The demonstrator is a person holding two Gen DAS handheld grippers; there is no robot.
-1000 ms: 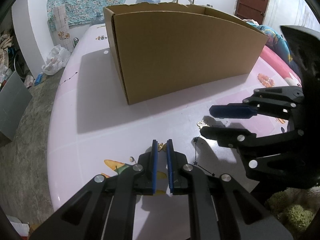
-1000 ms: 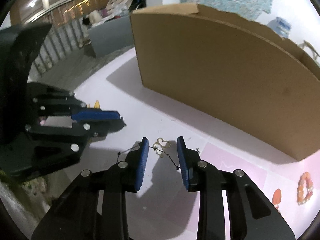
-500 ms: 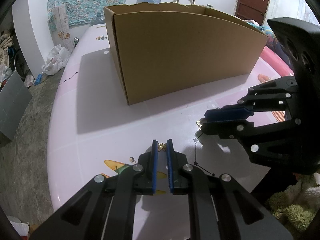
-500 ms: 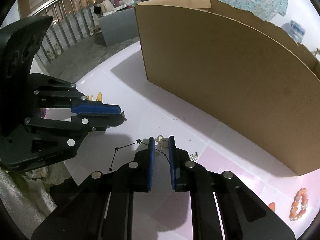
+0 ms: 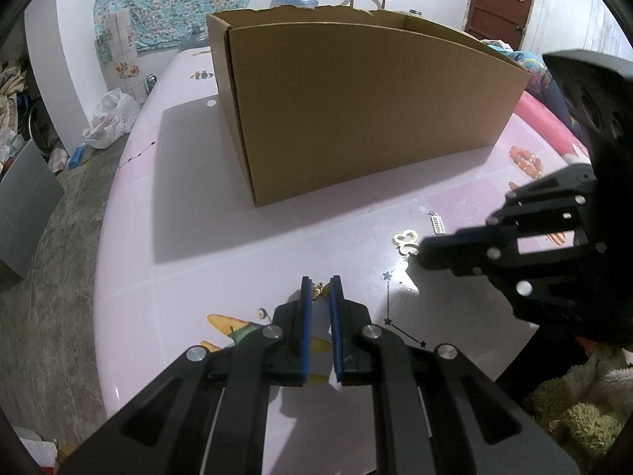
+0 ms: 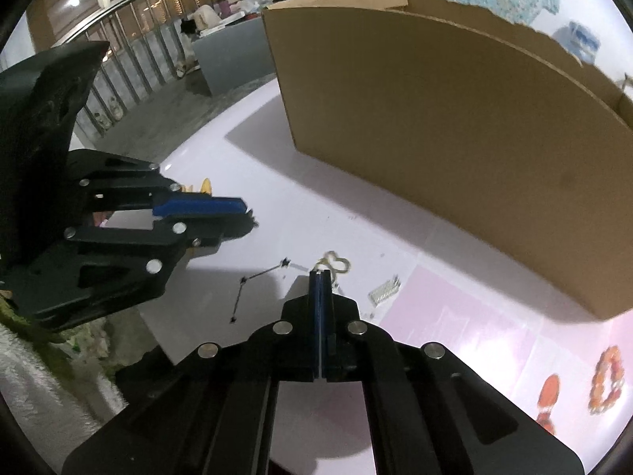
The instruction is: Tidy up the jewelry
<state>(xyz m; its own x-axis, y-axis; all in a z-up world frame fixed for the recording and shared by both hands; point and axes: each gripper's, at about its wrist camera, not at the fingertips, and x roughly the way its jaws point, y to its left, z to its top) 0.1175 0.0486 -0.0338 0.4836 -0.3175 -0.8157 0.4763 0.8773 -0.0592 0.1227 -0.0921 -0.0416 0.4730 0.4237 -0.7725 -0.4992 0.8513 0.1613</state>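
Observation:
My left gripper [image 5: 320,291] is shut on a small gold butterfly charm [image 5: 321,291], just above the pink table [image 5: 178,237]; in the right wrist view the left gripper [image 6: 247,217] sits at the left. My right gripper [image 6: 320,275] has its blue pads pressed together on the thin chain of a necklace, right beside its gold looped pendant [image 6: 336,264]. The chain's black-star stretch [image 6: 261,275] trails left on the table. Seen from the left wrist, the right gripper [image 5: 421,251] touches down next to the pendant [image 5: 405,240].
A large open cardboard box [image 5: 356,118] stands behind both grippers, also filling the right wrist view [image 6: 455,158]. A small silver tag [image 6: 383,291] lies right of the pendant. An orange bead bracelet [image 6: 607,380] lies further right. A green furry thing [image 5: 585,419] is below the table edge.
The right gripper's jaws went from apart around the chain and pendant to fully together on the chain. The left gripper kept still with the charm.

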